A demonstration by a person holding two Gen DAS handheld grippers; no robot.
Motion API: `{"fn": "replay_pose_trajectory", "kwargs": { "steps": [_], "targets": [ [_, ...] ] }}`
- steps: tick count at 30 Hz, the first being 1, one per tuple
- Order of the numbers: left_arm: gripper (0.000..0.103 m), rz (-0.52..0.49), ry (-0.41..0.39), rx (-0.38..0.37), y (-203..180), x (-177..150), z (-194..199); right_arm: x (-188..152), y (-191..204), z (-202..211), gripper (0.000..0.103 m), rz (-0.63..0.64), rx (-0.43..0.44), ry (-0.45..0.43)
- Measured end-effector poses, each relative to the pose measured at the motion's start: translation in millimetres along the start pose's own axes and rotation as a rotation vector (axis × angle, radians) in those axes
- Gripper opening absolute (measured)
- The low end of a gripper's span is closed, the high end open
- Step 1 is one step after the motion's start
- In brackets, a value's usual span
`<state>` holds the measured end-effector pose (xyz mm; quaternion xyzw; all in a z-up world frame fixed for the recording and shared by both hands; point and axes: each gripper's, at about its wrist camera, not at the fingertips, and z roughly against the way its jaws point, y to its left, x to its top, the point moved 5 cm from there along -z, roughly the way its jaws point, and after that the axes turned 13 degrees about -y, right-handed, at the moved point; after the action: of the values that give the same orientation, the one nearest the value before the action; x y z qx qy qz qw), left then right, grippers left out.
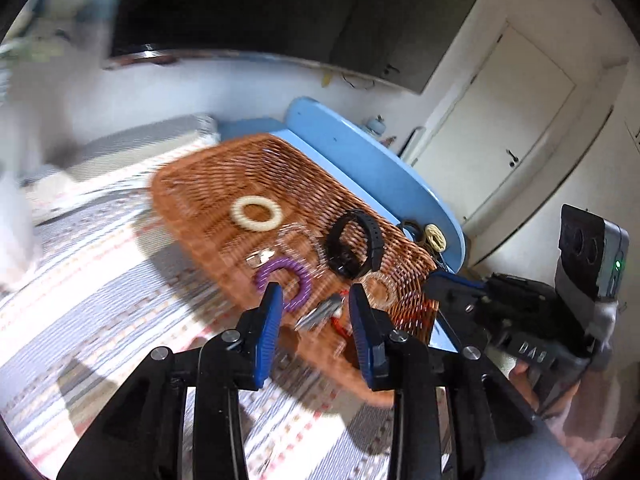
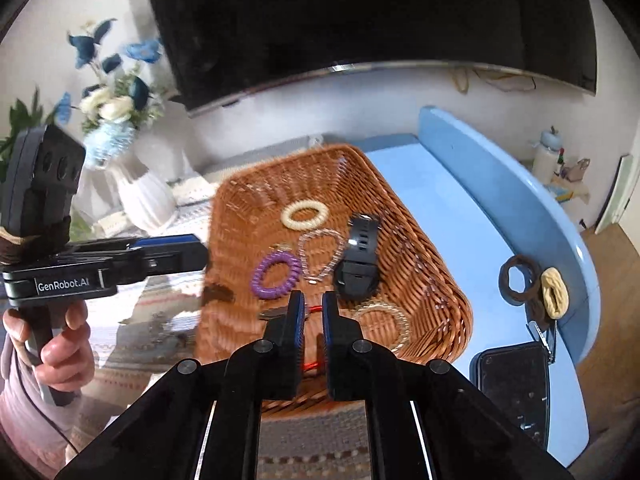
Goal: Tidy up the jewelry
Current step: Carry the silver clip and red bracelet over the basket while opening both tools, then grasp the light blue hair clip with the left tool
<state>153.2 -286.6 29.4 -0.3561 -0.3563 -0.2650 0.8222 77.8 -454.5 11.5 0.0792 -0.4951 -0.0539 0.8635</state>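
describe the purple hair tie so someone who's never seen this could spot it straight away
Find the brown wicker basket on the patterned cloth, beside the blue tabletop. The purple spiral hair tie lies on its floor, left of the black watch and nearer than the cream ring. It is the only purple, coiled loop.

Basket (image 1: 224,184) motion-blurred, near rim hidden
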Motion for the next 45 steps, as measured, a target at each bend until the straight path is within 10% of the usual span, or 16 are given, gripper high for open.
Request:
{"fn": "replay_pose_trajectory", "kwargs": {
  "steps": [11, 20, 32, 45],
  "targets": [
    [0.045, 0.125, -0.107, 0.171, 89, -71, 132, -39, 115, 26, 0.042, 0.089, 0.179, -0.058],
    [0.045, 0.243, -0.063, 0.292, 162, -142, 131, -100, 159, -30, 0.043, 0.189, 0.134, 0.038],
    [0.045, 0.08, -0.021, 0.394, 144, -149, 115, -106, 153, -45, 0.048, 0.163, 0.132, 0.099],
    [0.045, -0.079, 0.041, 0.325, 92, -142, 114, -105, 144, -51, 0.047, 0.141, 0.048, 0.113]
  ]
}}
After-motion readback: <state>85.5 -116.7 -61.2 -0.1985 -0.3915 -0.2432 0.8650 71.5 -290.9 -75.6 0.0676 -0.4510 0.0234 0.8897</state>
